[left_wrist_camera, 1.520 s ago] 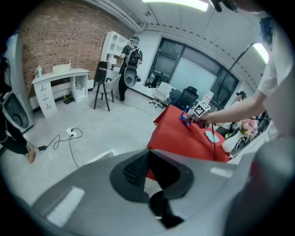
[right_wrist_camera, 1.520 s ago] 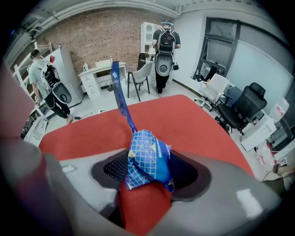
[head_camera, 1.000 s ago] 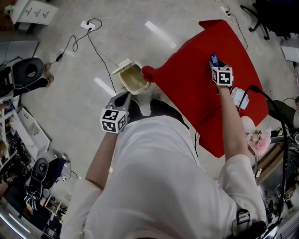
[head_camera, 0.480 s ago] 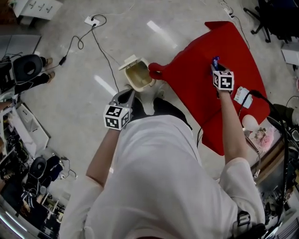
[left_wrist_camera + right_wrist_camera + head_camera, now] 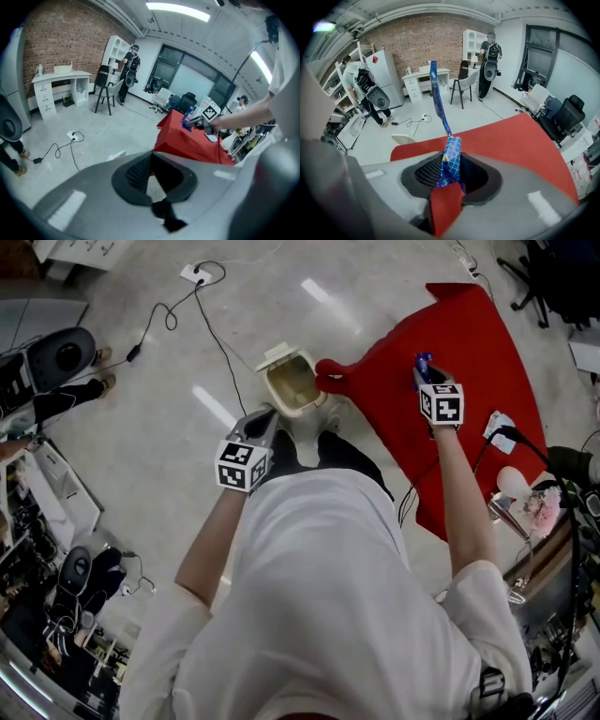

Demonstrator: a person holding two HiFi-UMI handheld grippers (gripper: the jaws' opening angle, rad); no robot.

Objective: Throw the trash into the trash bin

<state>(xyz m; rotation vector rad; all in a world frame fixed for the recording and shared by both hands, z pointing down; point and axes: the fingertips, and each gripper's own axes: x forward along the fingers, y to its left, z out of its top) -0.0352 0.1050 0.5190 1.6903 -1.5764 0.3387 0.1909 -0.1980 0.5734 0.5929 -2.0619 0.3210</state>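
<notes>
On the right gripper (image 5: 424,369) the jaws have just been closing and now pinch the blue wrapper (image 5: 449,161), which sticks out ahead of them. Pickup looks done (carry next): the bin (image 5: 292,388) sits open, well left of those jaws. The left gripper (image 5: 265,424) shows jaws narrowly apart, empty.

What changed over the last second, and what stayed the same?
The right gripper has just been closing its jaws on the wrapper and carried it across the table toward the bin. The left gripper stayed open and empty beside the bin, whose lid stayed up.
</notes>
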